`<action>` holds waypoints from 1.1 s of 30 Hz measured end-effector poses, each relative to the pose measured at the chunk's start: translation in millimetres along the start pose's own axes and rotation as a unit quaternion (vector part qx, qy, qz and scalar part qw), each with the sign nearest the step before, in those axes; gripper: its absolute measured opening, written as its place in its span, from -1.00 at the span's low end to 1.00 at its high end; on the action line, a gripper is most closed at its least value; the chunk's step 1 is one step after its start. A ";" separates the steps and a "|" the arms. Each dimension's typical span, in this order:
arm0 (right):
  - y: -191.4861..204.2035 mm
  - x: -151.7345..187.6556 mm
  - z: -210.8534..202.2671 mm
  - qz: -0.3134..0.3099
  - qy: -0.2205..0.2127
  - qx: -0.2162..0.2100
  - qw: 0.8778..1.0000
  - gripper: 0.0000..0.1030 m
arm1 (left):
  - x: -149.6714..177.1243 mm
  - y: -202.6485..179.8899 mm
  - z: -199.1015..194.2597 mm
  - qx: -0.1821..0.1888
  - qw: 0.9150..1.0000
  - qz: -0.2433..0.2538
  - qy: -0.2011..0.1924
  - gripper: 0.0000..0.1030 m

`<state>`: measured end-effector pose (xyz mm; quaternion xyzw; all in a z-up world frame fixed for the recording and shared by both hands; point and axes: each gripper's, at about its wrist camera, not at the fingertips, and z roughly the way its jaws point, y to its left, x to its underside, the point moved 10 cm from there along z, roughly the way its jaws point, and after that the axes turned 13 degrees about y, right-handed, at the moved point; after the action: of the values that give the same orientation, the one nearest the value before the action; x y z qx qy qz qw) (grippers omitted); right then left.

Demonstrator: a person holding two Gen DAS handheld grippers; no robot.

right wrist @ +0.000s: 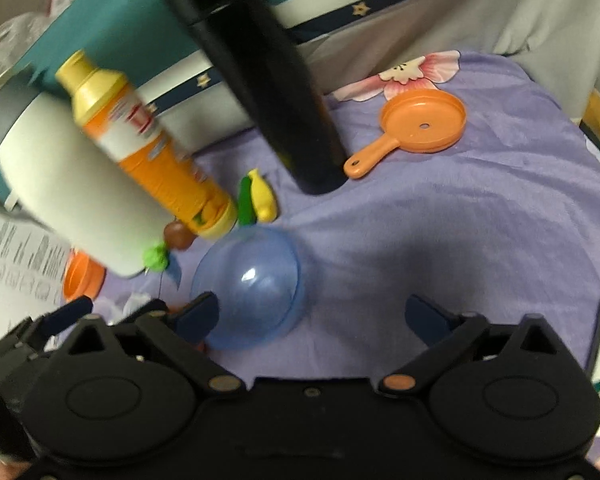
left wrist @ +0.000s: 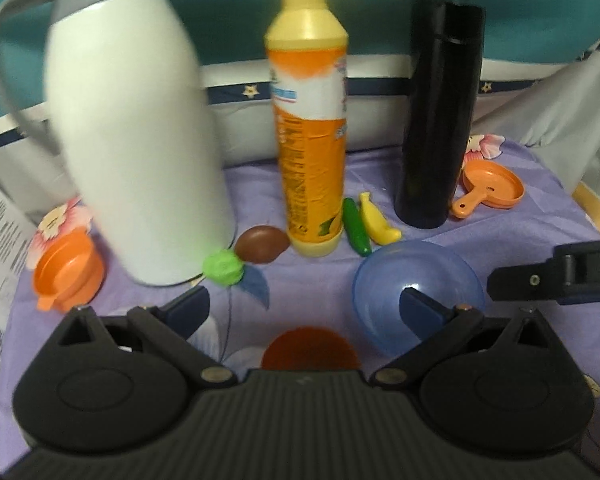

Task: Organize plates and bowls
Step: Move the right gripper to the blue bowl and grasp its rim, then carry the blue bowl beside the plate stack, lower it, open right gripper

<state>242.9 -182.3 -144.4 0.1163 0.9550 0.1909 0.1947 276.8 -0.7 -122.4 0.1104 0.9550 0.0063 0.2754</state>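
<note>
A clear blue bowl [left wrist: 418, 292] sits on the purple cloth; it also shows in the right wrist view [right wrist: 248, 286]. A dark red plate [left wrist: 310, 348] lies between my left fingers, half hidden by the gripper body. An orange bowl [left wrist: 68, 274] sits at the left, and shows in the right wrist view [right wrist: 83, 276]. An orange toy pan [left wrist: 490, 188] lies at the back right; the right wrist view shows it too [right wrist: 416, 124]. My left gripper [left wrist: 304, 312] is open, its right finger over the blue bowl. My right gripper [right wrist: 312, 316] is open, its left finger at the blue bowl's edge.
A white flask [left wrist: 136, 140], an orange detergent bottle [left wrist: 312, 128] and a black flask [left wrist: 436, 116] stand at the back. Toy food lies around them: a banana [left wrist: 376, 220], a cucumber [left wrist: 356, 228], a brown piece [left wrist: 262, 244], a green piece [left wrist: 224, 268]. Printed paper [left wrist: 0, 240] lies left.
</note>
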 end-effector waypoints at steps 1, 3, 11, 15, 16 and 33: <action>-1.6 -4.1 4.8 0.003 0.002 0.001 1.000 0.73 | -3.1 -3.5 5.4 0.001 1.000 0.004 0.002 0.99; -2.3 -8.4 13.2 0.004 0.005 -0.008 1.000 0.57 | -7.2 -9.4 13.4 0.005 1.000 0.007 0.007 0.90; 2.8 -11.5 40.7 0.003 0.022 -0.029 0.999 -0.20 | -6.7 -36.3 39.8 0.031 0.998 0.041 0.035 0.13; 8.7 -10.4 45.1 -0.007 0.025 -0.040 0.999 -0.72 | -2.9 -43.5 46.5 0.044 0.997 0.042 0.049 -0.44; 9.9 -9.5 45.9 -0.011 0.025 -0.040 0.999 -0.77 | -3.0 -43.5 46.2 0.041 0.997 0.041 0.047 -0.48; 6.9 24.8 -10.4 -0.010 0.006 -0.037 0.999 -0.80 | 27.1 -55.8 -21.4 0.045 0.997 0.036 0.047 -0.61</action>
<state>217.4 -172.1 -140.9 0.0980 0.9496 0.2245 0.1954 231.6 -48.3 -122.5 0.1565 0.9615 -0.0220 0.2249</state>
